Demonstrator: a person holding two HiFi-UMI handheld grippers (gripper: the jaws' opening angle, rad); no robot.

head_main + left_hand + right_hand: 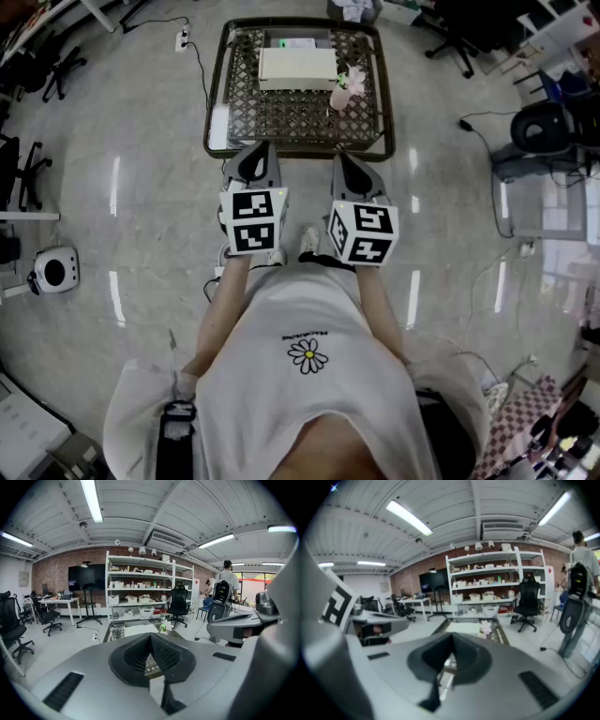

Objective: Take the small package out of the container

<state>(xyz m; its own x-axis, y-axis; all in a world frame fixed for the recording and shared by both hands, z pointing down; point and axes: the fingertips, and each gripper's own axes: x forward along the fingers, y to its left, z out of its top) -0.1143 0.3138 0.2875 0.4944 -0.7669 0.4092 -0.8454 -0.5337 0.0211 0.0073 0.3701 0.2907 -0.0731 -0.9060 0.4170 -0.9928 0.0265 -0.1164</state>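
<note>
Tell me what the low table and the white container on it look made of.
The low table: woven cane or wicker top, judging by the open lattice pattern, in a dark, slightly glossy frame, metal or wood; a bright glare patch hints at glass over it. The white container: matte, flat-sided, likely cardboard or plastic; too small to tell.

White short-sleeved shirt [309, 394], daisy print [307, 355] (small lettering above); grey left gripper [258, 150] and right gripper [342, 159], each with a black-and-white marker cube [253, 220].
</note>
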